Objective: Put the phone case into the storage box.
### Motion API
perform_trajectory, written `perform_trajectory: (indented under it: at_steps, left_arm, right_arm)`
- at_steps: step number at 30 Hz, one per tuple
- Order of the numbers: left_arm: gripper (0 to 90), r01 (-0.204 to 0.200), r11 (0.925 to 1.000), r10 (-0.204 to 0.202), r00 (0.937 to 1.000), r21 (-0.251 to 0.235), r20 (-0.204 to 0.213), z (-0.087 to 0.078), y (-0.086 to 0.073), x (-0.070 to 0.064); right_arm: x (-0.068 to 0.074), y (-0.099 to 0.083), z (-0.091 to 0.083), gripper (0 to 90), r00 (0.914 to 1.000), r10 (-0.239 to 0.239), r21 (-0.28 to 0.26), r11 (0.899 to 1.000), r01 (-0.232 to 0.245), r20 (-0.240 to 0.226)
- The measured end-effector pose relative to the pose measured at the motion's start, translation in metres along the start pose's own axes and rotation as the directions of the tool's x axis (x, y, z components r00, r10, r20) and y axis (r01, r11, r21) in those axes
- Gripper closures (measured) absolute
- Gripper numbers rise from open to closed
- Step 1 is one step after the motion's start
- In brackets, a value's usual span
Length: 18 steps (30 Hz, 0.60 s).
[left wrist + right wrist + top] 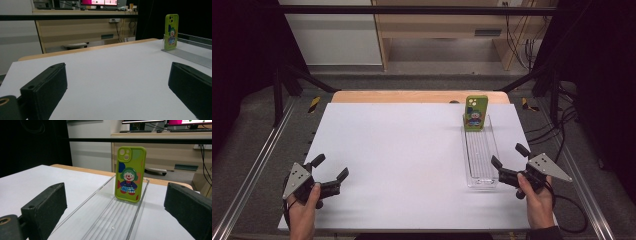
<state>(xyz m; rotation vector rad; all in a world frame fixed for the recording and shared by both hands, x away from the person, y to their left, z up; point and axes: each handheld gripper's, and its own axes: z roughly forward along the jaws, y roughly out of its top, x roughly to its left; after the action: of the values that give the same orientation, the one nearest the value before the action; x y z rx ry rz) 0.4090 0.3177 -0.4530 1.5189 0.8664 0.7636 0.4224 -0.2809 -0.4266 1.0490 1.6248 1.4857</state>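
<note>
Phone case (476, 113) stands upright at the tray's (482, 181) 12 o'clock end. Right gripper (510, 163), jaws open, empty, sits at the tray's 5 o'clock; left gripper (331, 167) open, empty.

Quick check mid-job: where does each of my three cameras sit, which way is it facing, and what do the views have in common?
High view: above the person's side, looking forward and down on the white table; both hands, left gripper and right gripper show, jaws open.
Left gripper view: low over the table's left, facing across it; its own two jaws show.
Right gripper view: low, facing along the clear tray; its own two jaws show.
Shared: all three show the green phone case upright at the tray's far end.
</note>
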Motion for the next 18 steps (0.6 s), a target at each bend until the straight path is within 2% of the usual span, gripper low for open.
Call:
perform_trajectory:
  at_steps: [18]
  left_arm:
    - [1.6,-0.005,1.0,0.006,0.9998,-0.006,0.019,-0.008,0.0,-0.009]
  right_arm:
    - [0.01,-0.02,0.006,4.5,0.9989,-0.006,0.01,1.0,0.007,-0.047]
